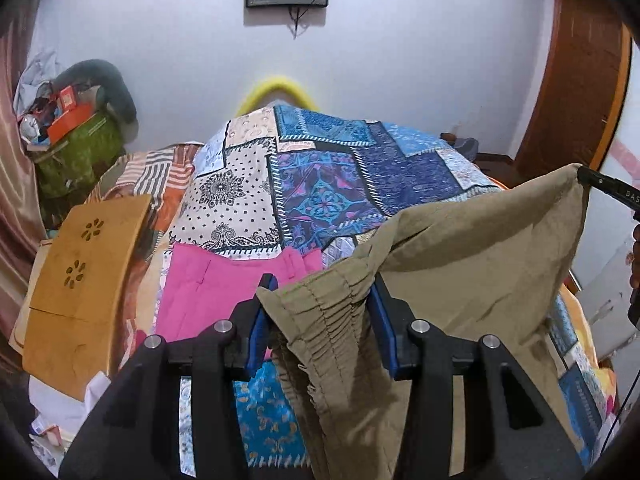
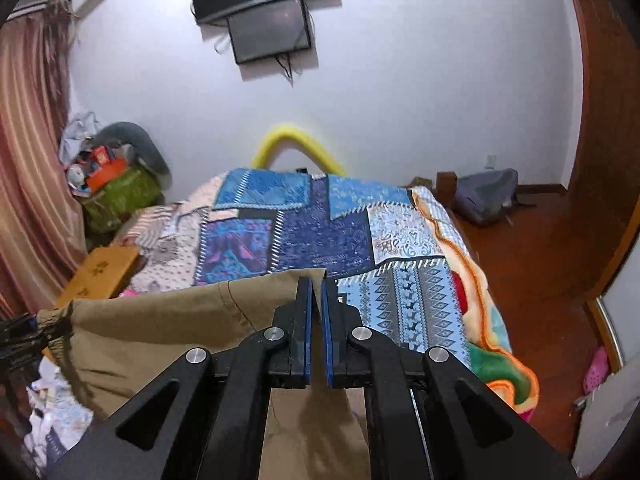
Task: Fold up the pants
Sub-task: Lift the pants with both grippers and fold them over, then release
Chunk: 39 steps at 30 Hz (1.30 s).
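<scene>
Khaki pants (image 1: 460,272) hang in the air above the bed, held by both grippers. My left gripper (image 1: 320,288) is shut on the gathered elastic waistband at one end. My right gripper (image 2: 316,284) is shut on the other corner of the pants (image 2: 180,320). The right gripper also shows at the far right of the left wrist view (image 1: 588,178). The fabric is stretched between the two and droops below them. The lower part of the pants is hidden behind the gripper bodies.
A patchwork quilt (image 1: 320,184) covers the bed (image 2: 420,292). Pink trousers (image 1: 208,284) lie on the quilt below the left gripper. A wooden lap table (image 1: 76,276) lies at the left. A cluttered pile (image 1: 76,128) and curtain (image 2: 32,184) stand left; a grey backpack (image 2: 484,196) is on the floor.
</scene>
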Available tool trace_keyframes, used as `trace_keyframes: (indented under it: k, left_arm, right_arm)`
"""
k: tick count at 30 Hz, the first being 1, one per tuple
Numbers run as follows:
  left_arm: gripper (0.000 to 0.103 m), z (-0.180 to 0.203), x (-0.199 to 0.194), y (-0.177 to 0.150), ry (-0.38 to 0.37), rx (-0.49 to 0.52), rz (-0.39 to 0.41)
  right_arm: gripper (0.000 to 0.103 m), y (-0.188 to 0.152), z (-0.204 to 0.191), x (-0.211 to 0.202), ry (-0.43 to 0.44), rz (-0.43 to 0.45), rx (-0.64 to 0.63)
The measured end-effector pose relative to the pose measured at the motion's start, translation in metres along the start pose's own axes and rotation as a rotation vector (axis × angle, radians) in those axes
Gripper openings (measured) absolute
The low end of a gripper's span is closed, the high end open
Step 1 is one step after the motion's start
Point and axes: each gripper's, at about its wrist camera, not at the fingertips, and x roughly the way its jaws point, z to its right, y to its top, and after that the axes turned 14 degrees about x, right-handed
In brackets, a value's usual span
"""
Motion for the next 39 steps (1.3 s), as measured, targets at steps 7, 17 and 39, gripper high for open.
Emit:
trace_keyframes:
  k: [7, 17, 39]
  left_arm:
    - [0.045, 0.023, -0.046, -0.029, -0.037, 0.051, 0.013]
    - [0.045, 0.051, -0.075, -0.102, -0.111, 0.105, -0.045]
    - [0.046, 0.064, -0.115, -0.199, -0.088, 0.131, -0.164]
  right_arm:
    - [0.004, -0.032, 0.006, -0.059, 0.036, 0.017, -0.009]
    - [0.002, -0.111, 0.022, -0.110, 0.031, -0.068, -0.019]
    - [0.004, -0.261, 0.046, -0.152, -0.109, -0.259, -0.001]
